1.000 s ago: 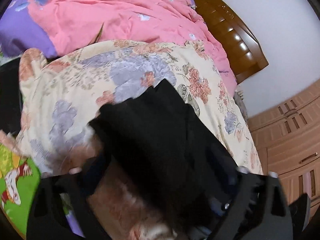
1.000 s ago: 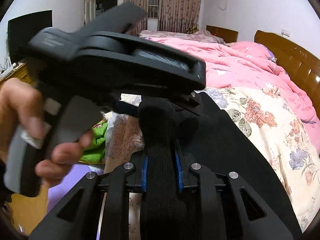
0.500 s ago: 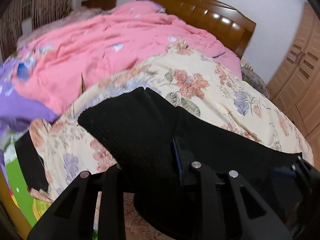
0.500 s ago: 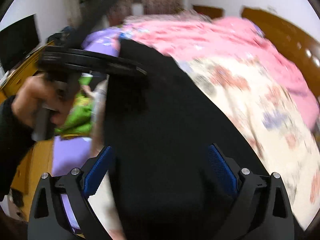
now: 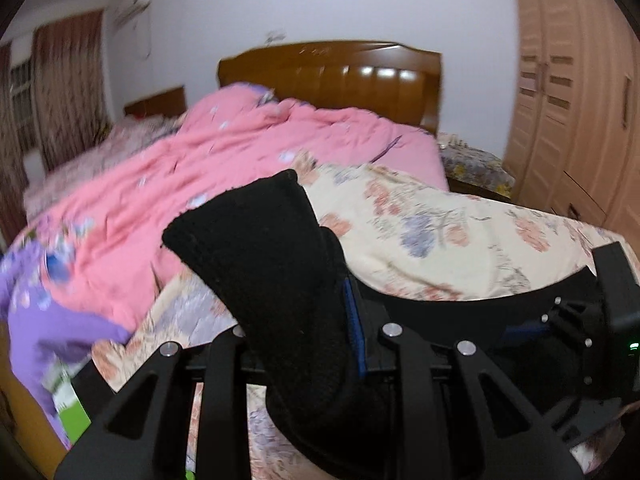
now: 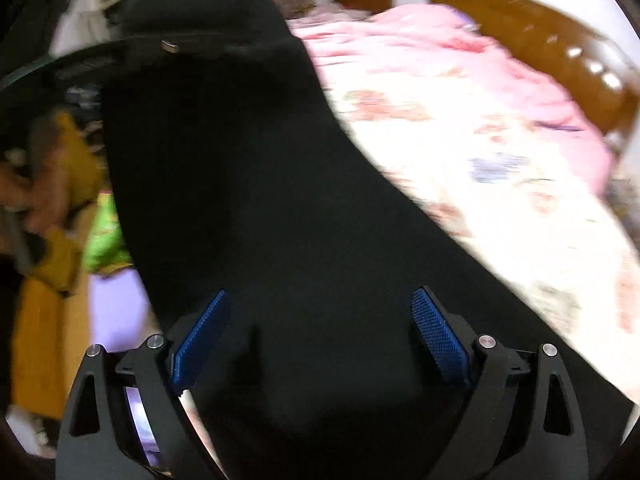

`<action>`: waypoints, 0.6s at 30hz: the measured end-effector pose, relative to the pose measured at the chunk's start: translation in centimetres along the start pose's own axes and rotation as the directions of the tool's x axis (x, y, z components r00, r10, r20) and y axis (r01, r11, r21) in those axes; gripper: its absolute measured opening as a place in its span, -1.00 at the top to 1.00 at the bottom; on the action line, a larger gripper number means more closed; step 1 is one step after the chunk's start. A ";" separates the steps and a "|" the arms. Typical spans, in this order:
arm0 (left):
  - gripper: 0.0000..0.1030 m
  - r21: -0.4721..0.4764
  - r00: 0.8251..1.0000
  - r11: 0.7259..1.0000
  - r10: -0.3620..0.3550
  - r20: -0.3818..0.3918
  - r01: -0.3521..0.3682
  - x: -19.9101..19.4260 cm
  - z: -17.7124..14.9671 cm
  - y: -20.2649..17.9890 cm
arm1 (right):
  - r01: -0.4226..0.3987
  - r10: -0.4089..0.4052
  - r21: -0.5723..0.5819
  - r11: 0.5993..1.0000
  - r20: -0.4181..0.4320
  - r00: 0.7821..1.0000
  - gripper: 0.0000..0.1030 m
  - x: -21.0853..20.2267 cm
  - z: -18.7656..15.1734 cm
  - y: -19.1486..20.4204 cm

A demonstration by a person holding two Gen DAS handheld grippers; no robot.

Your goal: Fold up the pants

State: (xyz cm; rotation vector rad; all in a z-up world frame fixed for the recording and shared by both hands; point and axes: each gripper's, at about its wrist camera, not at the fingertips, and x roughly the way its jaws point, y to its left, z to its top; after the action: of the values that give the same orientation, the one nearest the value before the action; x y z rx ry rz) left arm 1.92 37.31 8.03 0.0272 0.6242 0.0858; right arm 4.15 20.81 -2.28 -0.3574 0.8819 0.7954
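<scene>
Between the blue pads of the left claw (image 5: 320,320), pinched tight, a bunched end of the black pants (image 5: 276,264) stands up above the floral quilt (image 5: 440,240). Spread wide, the right claw (image 6: 320,340) straddles the pants (image 6: 260,200) without gripping. Beyond the quilt lies a pink blanket (image 5: 240,160). No writing is legible.

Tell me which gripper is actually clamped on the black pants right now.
The left gripper: it pinches a bunch of the black pants. The right gripper is spread wide, fabric loose between its blue pads.
</scene>
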 end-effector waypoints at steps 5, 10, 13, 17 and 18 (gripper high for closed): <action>0.49 0.048 0.999 0.998 -0.033 0.019 0.032 -1.5 1.2 -4.3 | 0.036 -0.039 -0.049 0.998 -0.065 0.997 -0.82 2.8 -2.8 1.0; 0.68 0.104 0.997 0.992 -0.068 0.026 0.065 -3.1 1.4 -9.5 | -0.012 0.012 0.096 0.995 0.005 1.000 -0.81 -1.4 -3.1 -2.6; 0.68 0.157 0.995 0.983 -0.095 0.022 0.091 -3.6 0.6 -13.6 | -0.013 -0.007 0.232 0.973 0.084 0.996 -0.81 -5.9 -5.6 -6.9; 0.70 0.199 0.986 0.967 -0.164 0.010 0.159 -3.6 -2.4 -20.2 | 0.013 -0.070 0.383 0.923 0.135 0.988 -0.81 -10.6 -10.5 -11.4; 0.70 0.210 0.983 0.961 -0.186 -0.003 0.182 -3.5 -3.6 -21.7 | 0.039 -0.102 0.413 0.910 0.133 0.986 -0.81 -11.8 -12.1 -12.5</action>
State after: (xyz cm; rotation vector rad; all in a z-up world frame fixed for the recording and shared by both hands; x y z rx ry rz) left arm -1.44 15.40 6.02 0.1736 0.6142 -0.1609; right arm 2.33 -0.09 -0.66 0.0428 0.8621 0.5432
